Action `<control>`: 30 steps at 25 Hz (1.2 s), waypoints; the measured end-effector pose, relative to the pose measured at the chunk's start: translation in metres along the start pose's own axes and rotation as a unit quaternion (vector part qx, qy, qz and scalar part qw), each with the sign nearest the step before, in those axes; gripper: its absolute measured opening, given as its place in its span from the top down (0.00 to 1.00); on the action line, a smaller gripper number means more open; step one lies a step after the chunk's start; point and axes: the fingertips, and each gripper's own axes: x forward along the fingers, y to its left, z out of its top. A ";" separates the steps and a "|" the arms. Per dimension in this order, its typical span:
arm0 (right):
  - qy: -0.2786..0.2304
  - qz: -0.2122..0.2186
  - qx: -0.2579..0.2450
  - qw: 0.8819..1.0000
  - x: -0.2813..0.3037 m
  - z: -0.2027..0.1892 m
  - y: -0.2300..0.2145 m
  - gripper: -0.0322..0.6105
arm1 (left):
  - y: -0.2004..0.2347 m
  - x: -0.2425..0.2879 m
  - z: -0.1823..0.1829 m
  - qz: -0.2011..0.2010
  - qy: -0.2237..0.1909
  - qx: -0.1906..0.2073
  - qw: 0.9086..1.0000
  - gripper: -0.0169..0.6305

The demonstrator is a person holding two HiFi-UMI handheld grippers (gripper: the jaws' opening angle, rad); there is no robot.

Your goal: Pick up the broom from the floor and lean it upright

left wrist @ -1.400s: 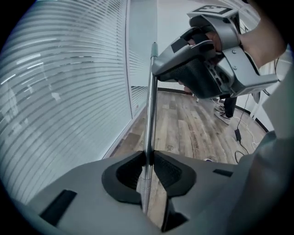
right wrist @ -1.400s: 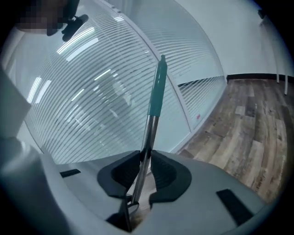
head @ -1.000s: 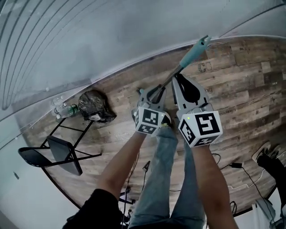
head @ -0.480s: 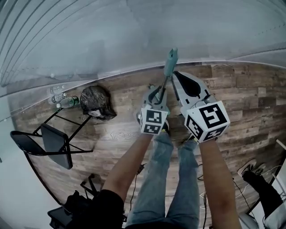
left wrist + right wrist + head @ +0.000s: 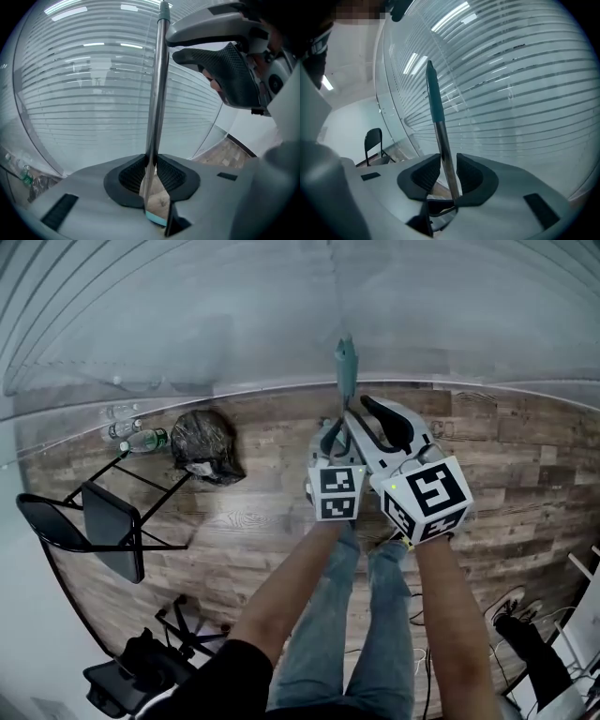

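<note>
Now that the broom stands upright by the glass wall, left gripper clamping its handle and right gripper jaws just opening, slack around it, only the final lean looks left.

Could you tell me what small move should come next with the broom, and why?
Probably tip the broom handle forward until its teal end rests against the glass wall. The left gripper is clamped on the nearly upright handle, while the right gripper has just been opening its jaws, the handle loose between them; whether it touches the wall is unclear.
</note>
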 end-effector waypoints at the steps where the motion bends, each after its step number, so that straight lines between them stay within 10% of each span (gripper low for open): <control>1: 0.005 0.005 -0.006 1.000 0.004 0.001 0.003 0.77 | 0.002 0.000 0.001 0.008 0.000 -0.009 1.000 0.84; 13: 0.025 -0.004 -0.051 0.998 0.025 -0.004 0.007 0.79 | 0.008 0.003 0.001 0.036 0.007 -0.048 0.998 0.84; 30: 0.032 -0.034 -0.039 0.998 0.023 -0.014 -0.020 0.82 | -0.010 0.022 -0.004 -0.001 0.001 0.049 0.999 0.71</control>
